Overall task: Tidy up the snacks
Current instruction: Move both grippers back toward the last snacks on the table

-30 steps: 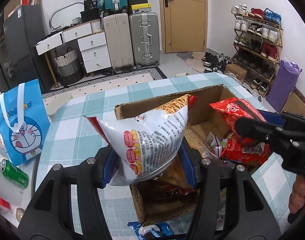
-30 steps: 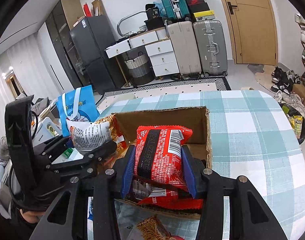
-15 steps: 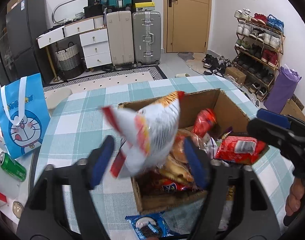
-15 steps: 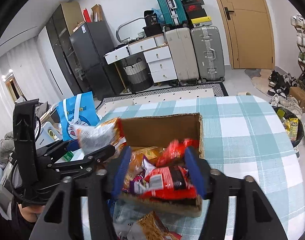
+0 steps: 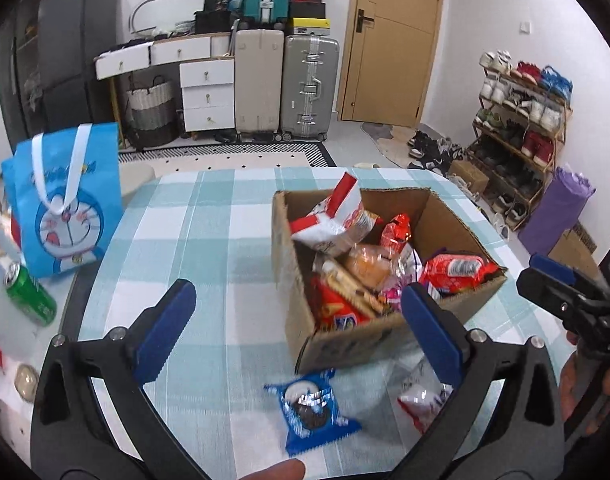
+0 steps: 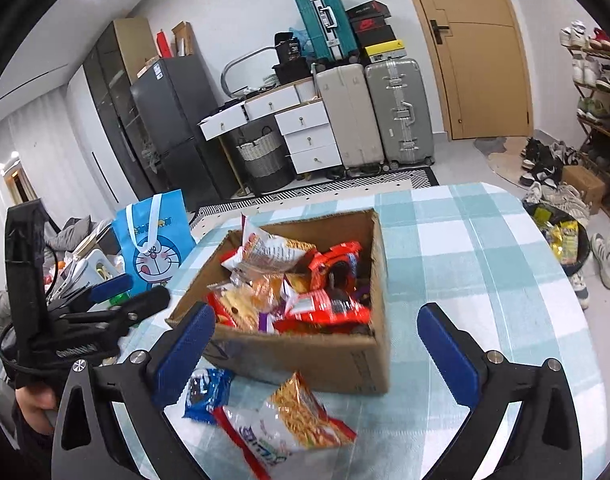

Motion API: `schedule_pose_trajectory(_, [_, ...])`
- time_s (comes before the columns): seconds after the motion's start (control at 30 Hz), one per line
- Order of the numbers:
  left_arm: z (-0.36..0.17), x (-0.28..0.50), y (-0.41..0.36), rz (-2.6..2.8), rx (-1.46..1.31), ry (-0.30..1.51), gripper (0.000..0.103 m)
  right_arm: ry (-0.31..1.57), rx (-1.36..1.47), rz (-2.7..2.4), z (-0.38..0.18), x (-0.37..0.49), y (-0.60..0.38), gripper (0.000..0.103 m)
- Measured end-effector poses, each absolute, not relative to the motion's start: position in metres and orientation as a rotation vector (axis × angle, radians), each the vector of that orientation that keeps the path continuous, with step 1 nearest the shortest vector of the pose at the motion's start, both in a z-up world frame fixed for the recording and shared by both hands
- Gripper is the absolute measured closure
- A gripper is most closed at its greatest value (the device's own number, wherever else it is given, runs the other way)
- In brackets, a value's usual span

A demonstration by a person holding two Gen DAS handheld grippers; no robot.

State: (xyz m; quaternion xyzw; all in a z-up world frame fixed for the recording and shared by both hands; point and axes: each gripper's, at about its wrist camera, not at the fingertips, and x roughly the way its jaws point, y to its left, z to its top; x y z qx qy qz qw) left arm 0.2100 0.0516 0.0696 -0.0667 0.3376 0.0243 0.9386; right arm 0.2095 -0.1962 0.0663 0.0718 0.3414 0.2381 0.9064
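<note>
An open cardboard box (image 5: 283, 240) (image 6: 305, 356) stands on the checked tablecloth, filled with several snack packs. A white and red noodle bag (image 5: 333, 216) (image 6: 273, 252) leans in its far left corner. A red pack (image 5: 457, 270) (image 6: 325, 304) lies at the near right rim. My left gripper (image 5: 297, 296) hangs in front of the box, jaws opening wide, nothing between them. My right gripper (image 6: 316, 316) is likewise opening and holds nothing. On the cloth before the box lie a blue cookie pack (image 5: 313, 408) (image 6: 207, 392) and a white and orange snack bag (image 6: 285, 420).
A blue cartoon gift bag (image 5: 65, 208) and a green can (image 5: 29, 296) sit at the table's left edge. The right gripper's fingers (image 5: 553, 280) show at the right. Suitcases, drawers and a shoe rack (image 5: 521, 128) stand beyond; a bin (image 6: 565, 236) is on the floor.
Both grippers opened and let go: the noodle bag and the red pack dropped into the box. Both grippers drew back from the box.
</note>
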Motion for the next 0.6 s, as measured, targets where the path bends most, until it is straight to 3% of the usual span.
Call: schedule_pose_trajectory(0.6, [0.038,0.158,0.075,0.103,-0.211,0.733,0.001,0.811,0.069,0.501,0.026,0.162,-0.181,0.0])
